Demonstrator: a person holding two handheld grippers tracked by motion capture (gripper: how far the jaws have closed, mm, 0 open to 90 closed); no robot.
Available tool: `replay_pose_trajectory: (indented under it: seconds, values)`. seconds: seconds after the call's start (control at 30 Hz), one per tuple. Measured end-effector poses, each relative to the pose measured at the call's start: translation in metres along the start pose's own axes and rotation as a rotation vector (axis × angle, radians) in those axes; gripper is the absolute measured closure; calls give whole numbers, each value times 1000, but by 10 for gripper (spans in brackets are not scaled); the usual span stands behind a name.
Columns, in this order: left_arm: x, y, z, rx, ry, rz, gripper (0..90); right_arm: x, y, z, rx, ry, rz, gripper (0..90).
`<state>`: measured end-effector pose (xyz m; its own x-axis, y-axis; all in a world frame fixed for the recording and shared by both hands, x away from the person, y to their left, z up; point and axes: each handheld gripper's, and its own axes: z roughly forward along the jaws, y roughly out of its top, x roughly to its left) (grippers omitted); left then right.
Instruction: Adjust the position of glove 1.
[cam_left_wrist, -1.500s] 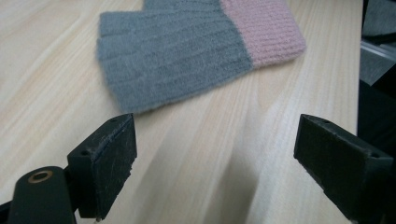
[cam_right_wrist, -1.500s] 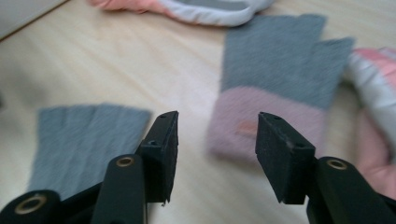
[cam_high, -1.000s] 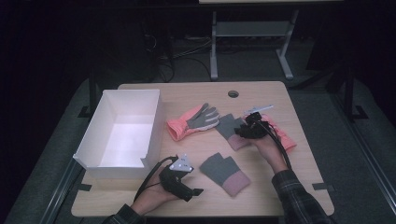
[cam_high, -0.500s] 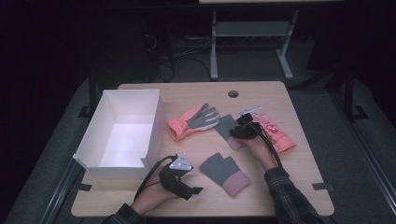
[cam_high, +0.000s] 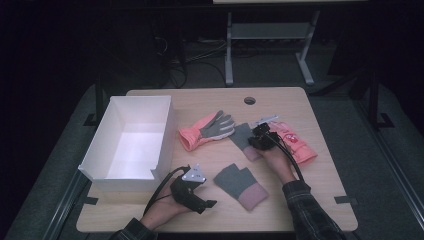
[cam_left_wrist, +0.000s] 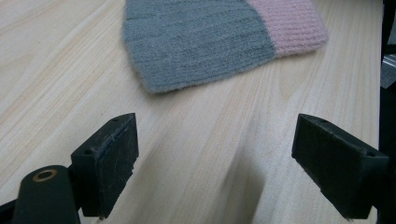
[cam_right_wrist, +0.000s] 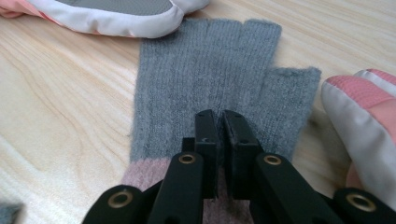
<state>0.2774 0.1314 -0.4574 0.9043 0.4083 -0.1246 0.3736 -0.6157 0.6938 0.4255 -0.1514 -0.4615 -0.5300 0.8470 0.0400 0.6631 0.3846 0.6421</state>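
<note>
Gloves on the table (cam_high: 320, 210): four in all, two knitted grey-and-pink fingerless, two padded pink. Right gripper (cam_right_wrist: 219, 122) has just been closing; its fingers pinch a fold of one grey knitted glove (cam_right_wrist: 205, 79), whose cuff is hidden beneath them. Left gripper (cam_left_wrist: 215, 158) rests near the second knitted glove (cam_left_wrist: 210, 42), fingers released. White box (cam_high: 131, 145): one. Red mark on the right-hand padded pink glove (cam_high: 292, 142) is illegible.

Wooden table (cam_high: 320, 205), white box (cam_high: 131, 142), four gloves, seemingly two pairs
</note>
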Motion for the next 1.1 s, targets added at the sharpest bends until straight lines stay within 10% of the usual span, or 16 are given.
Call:
replay_pose_trajectory:
  seconds: [1.1]
  values:
    - [5,-1,0,-5,5,-21,142,-12,-13,-83,-112,121,59,864]
